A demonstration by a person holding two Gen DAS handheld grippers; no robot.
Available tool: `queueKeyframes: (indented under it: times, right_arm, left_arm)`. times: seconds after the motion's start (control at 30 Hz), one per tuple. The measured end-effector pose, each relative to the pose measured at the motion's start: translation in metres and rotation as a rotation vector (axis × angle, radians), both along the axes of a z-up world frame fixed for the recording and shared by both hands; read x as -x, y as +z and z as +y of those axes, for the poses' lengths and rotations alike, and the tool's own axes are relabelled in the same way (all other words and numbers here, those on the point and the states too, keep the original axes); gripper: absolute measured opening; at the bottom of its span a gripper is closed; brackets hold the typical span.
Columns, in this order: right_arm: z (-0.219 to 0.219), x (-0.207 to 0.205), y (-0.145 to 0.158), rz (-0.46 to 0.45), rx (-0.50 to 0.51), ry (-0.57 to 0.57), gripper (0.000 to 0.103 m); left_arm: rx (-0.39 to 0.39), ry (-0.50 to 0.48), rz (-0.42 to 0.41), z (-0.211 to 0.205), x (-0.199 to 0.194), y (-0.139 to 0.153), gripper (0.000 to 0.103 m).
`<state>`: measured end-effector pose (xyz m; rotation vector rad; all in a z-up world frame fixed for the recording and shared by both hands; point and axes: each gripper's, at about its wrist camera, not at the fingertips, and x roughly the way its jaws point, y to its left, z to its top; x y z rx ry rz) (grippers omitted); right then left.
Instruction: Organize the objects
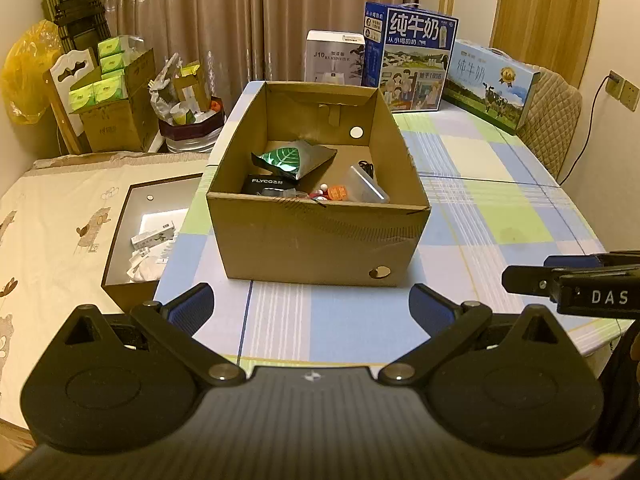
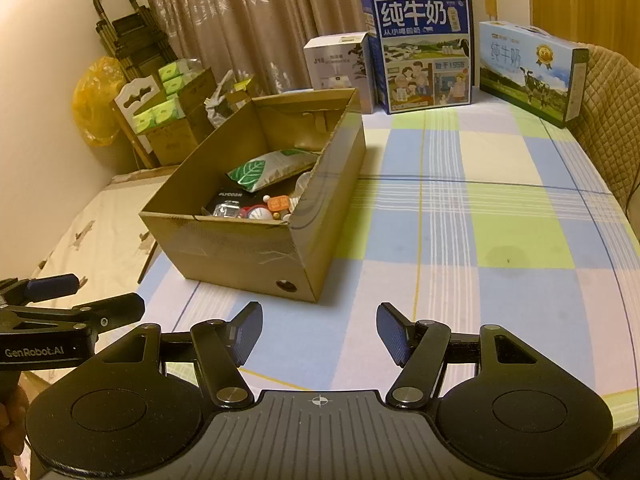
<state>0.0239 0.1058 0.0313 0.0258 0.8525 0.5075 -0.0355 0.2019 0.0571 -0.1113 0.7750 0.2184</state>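
Basically the cardboard box (image 1: 320,236) sits dead ahead of the left gripper (image 1: 311,306), long axis pointing away; right gripper (image 2: 319,334) is offset beside it. Both jaws wide open, empty.

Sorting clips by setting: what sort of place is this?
Probably a home dining room: a checked tablecloth on the table, milk cartons before curtains, and a cardboard box of household odds and ends.

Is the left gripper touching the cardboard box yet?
Apart. The left wrist view shows bare checked tablecloth between the open left gripper and the near wall of the cardboard box.
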Motion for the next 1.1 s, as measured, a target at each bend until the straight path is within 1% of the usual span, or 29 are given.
queueKeyframes:
  times: [0.83,1.1]
  right_arm:
    - [-0.0017,0.0018,0.0005,0.006,-0.004,-0.006,0.061]
    - [-0.0053,0.0007,0.0022,0.005,-0.013,-0.014,0.061]
  left_arm:
    - [0.004,-0.008,0.0,-0.0037,-0.0051,-0.0011,0.102]
    - [0.025,-0.007,-0.025,-0.0049,-0.0055,0.0001,0.102]
